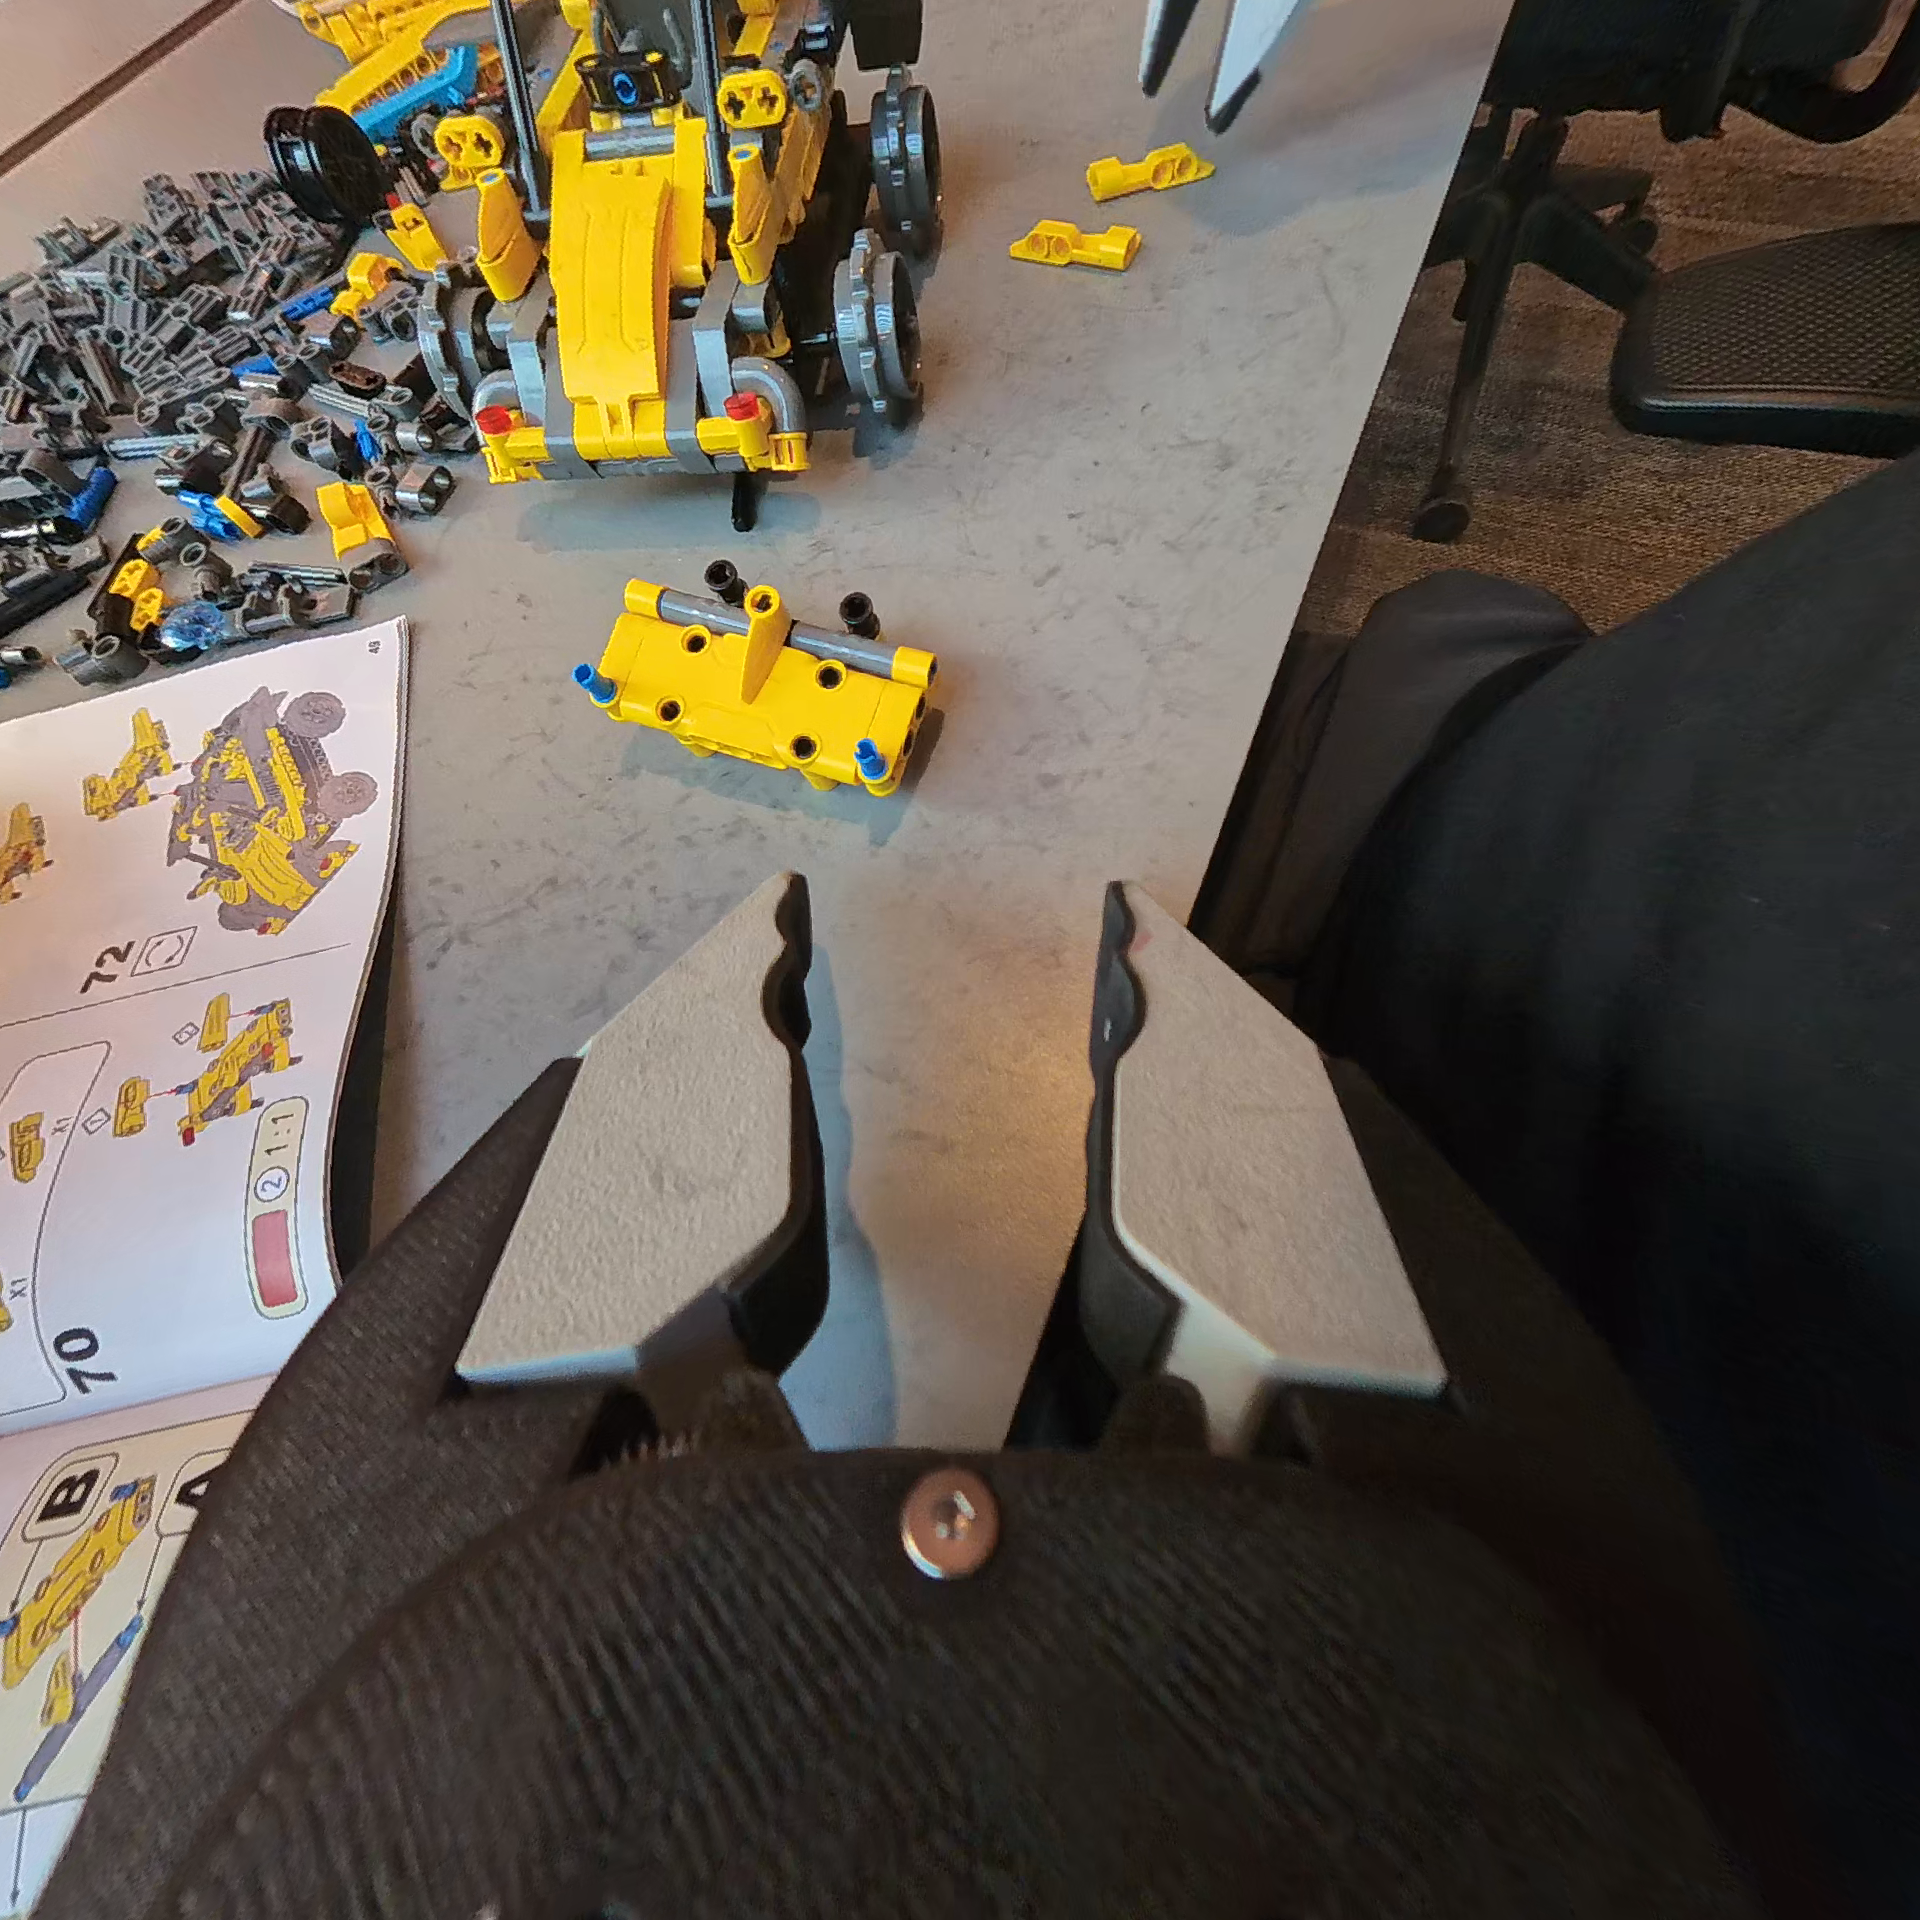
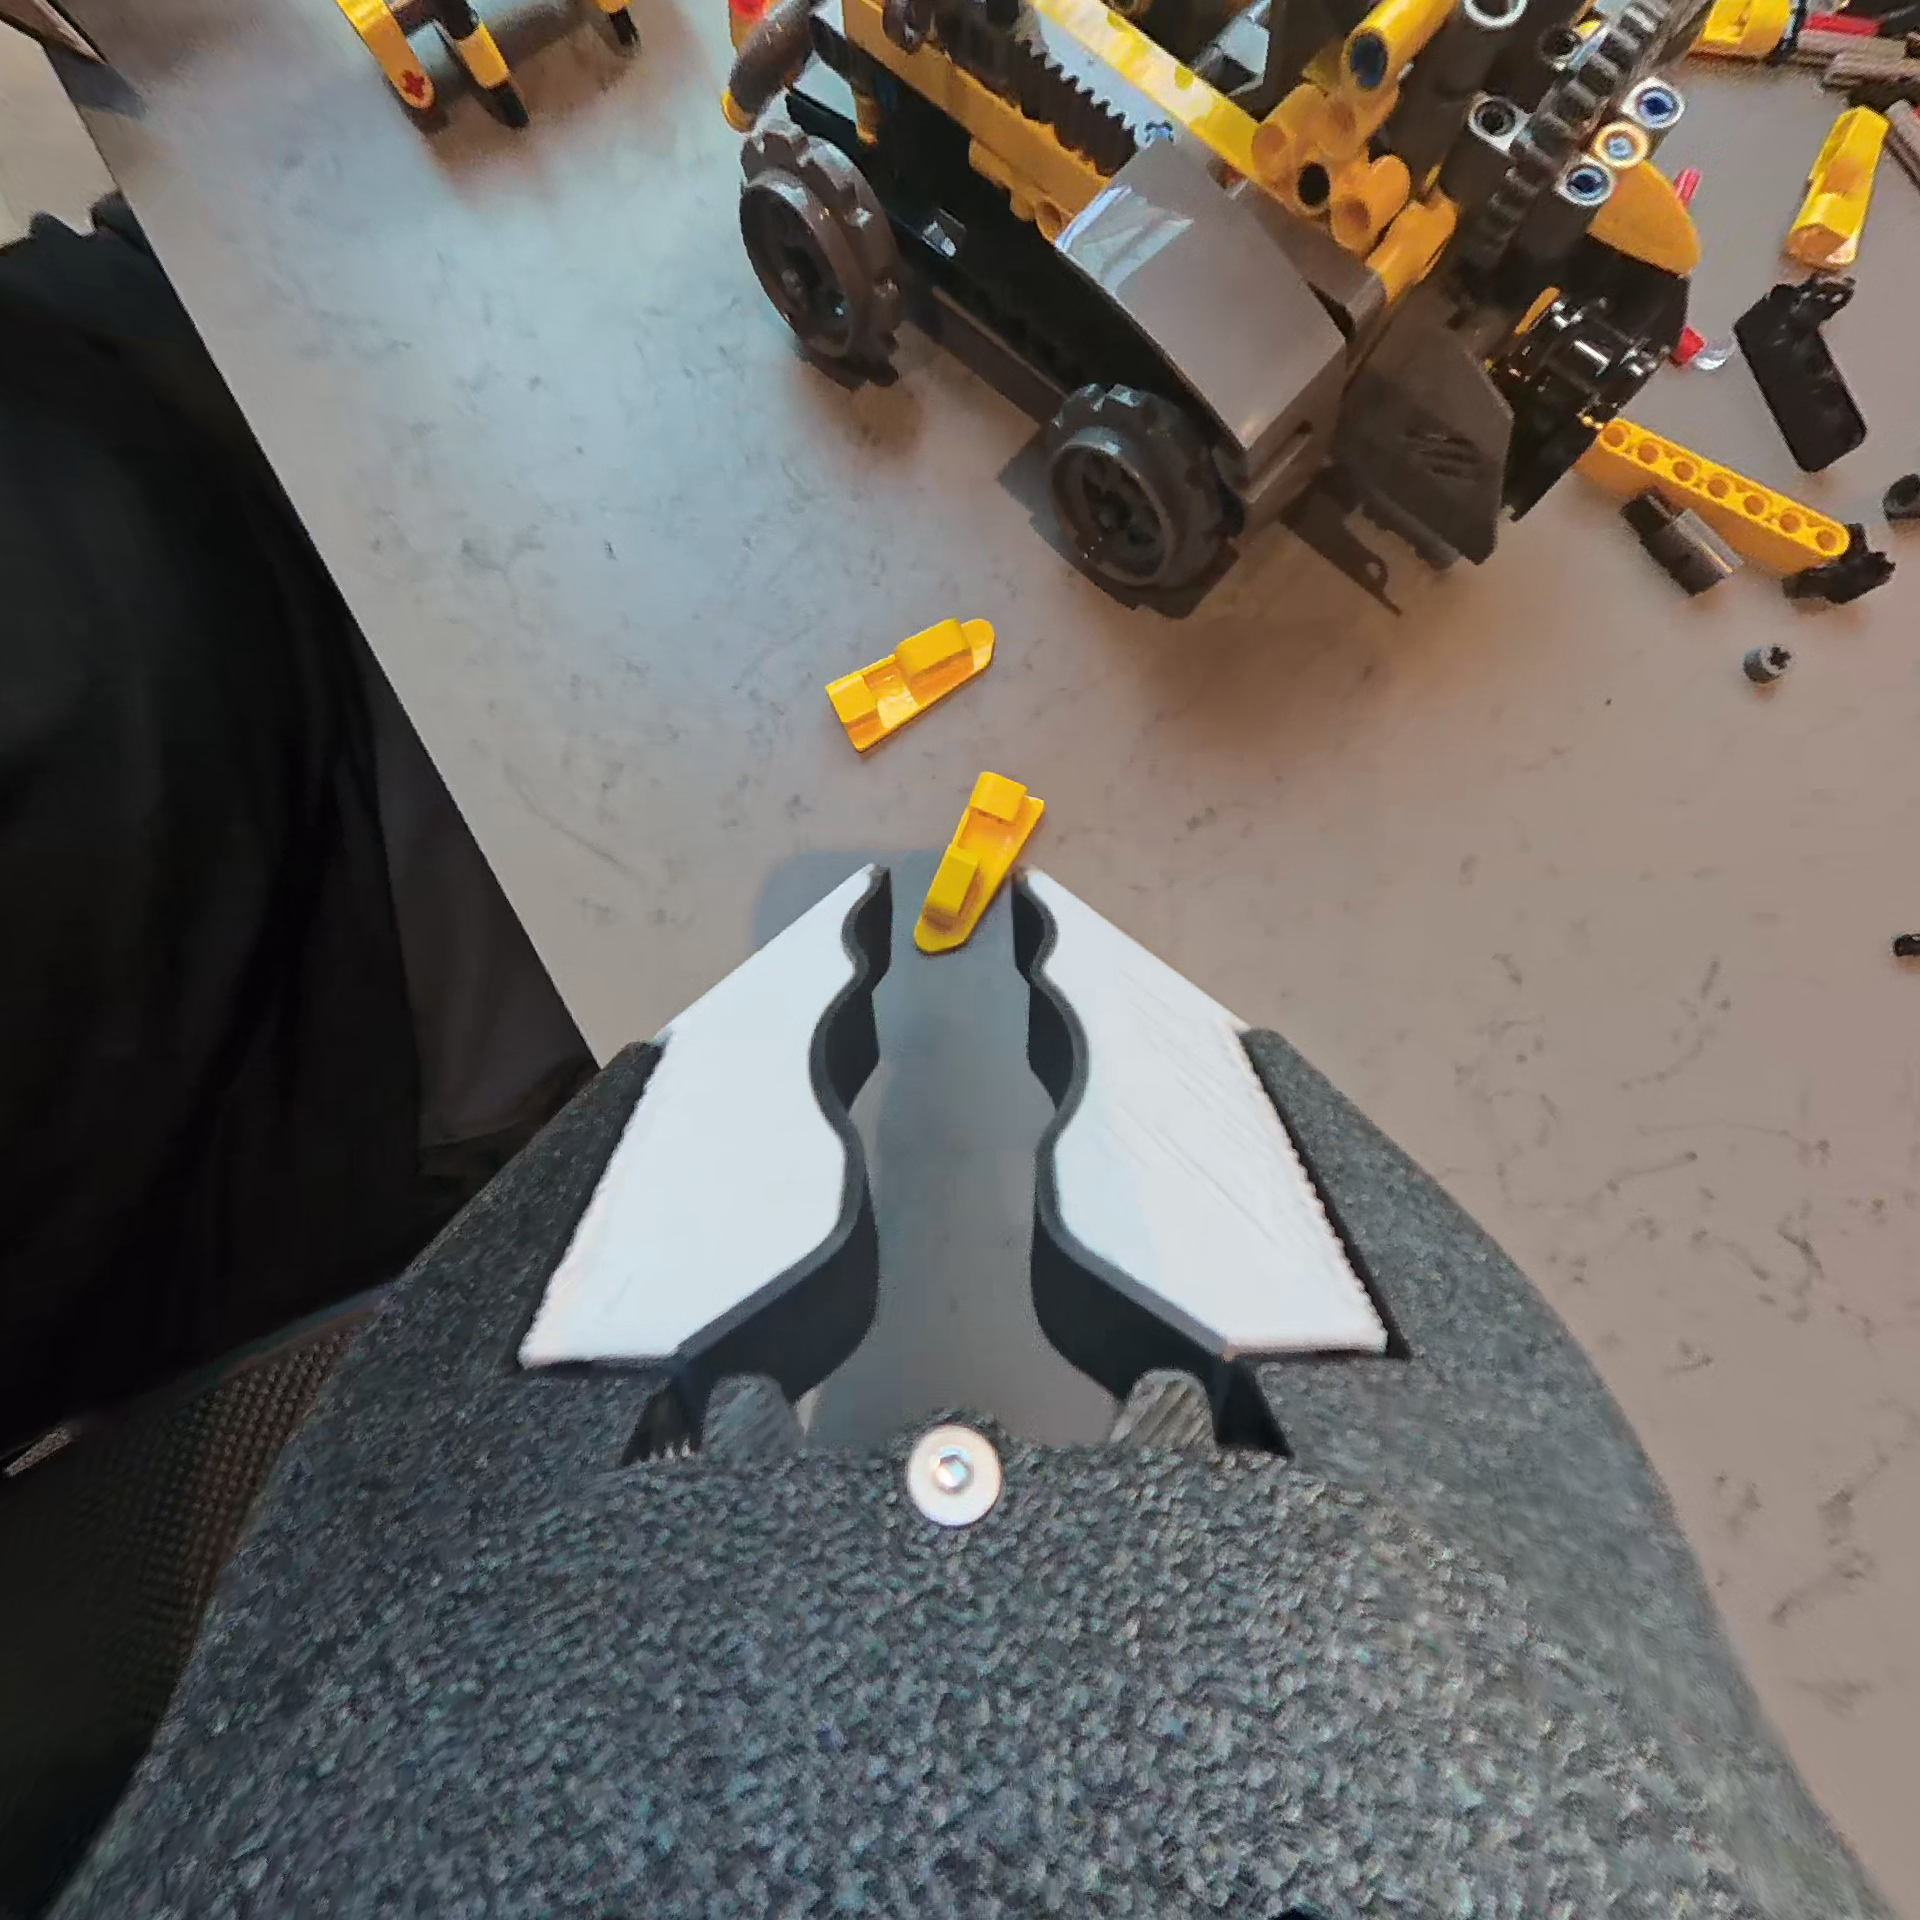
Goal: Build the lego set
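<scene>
Near the surface's (image 1: 1039, 582) right edge the left tool (image 1: 954, 883) hangs low and level, pointing inward across the grey top, its fingers (image 1: 686, 1122) spread wide with nothing between them. Just ahead of it lies a small yellow block (image 1: 758, 696) with blue pins at two corners and a yellow peg standing up from its middle. Farther in stands the yellow vehicle (image 1: 644, 291). A booklet (image 1: 187, 997) lies open at the left, and a pile of grey parts (image 1: 177, 353) sits beyond it.

The right tool (image 2: 951, 871) tilts down toward the surface (image 2: 520, 468) close to its edge, where a dark garment (image 2: 156, 727) shows. Its fingers (image 2: 727, 1122) stand at a narrow gap, and the near end of a yellow clip (image 2: 977, 862) sits between the tips; whether they touch it is hard to say, and it seems to rest on the surface. A second clip (image 2: 912, 681) lies just beyond, apart from the first.

Only the left view shows the booklet, the pile, the block and an office chair (image 1: 1766, 332) off the edge. Only the right view shows the vehicle's side with two dark wheels (image 2: 1132, 499), a long yellow beam (image 2: 1714, 488) and a black panel (image 2: 1797, 374). In the left view both clips (image 1: 1075, 244) appear small near the right edge, with the right tool (image 1: 1195, 109) above them.
</scene>
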Demonstrator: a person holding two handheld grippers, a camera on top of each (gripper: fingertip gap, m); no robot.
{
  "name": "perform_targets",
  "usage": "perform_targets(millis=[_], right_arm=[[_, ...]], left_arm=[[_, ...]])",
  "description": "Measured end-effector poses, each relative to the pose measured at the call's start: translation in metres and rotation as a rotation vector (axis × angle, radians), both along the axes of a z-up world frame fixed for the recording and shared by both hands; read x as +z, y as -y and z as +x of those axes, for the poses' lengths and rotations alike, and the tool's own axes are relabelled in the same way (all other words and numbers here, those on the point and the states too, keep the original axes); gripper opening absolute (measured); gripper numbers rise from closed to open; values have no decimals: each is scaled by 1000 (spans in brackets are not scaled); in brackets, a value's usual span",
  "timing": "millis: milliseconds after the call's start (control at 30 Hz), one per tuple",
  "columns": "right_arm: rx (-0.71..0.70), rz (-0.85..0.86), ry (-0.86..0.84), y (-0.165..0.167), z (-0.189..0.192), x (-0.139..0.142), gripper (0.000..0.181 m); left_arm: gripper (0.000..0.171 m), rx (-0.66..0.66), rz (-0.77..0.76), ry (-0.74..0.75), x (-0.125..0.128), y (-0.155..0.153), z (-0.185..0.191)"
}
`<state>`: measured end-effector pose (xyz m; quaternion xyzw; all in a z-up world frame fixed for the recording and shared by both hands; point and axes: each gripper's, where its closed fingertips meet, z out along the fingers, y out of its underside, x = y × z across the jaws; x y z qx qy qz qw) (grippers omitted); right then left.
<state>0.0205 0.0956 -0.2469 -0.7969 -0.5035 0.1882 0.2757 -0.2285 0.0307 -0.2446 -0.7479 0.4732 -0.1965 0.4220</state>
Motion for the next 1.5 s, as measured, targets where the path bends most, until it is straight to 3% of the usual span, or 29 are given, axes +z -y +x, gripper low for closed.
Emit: perform_targets(millis=[167,367,633,767,1500], right_arm=[[5,-20,65,0,-2,-17,27],[29,8,87,2,-3,-15,8],[24,61,87,-2,-4,-3,8],[20,23,105,-1,-2,-15,8],[34,39,70,0,-7,-9,9]], left_arm=[[55,-3,-9,-6,-1,0,0],[55,-4,-15,-13,-3,1,0],[55,-4,-8,-21,-3,1,0],[54,-5,-8,-21,-3,1,0],[53,-2,-12,-24,-4,1,0]])
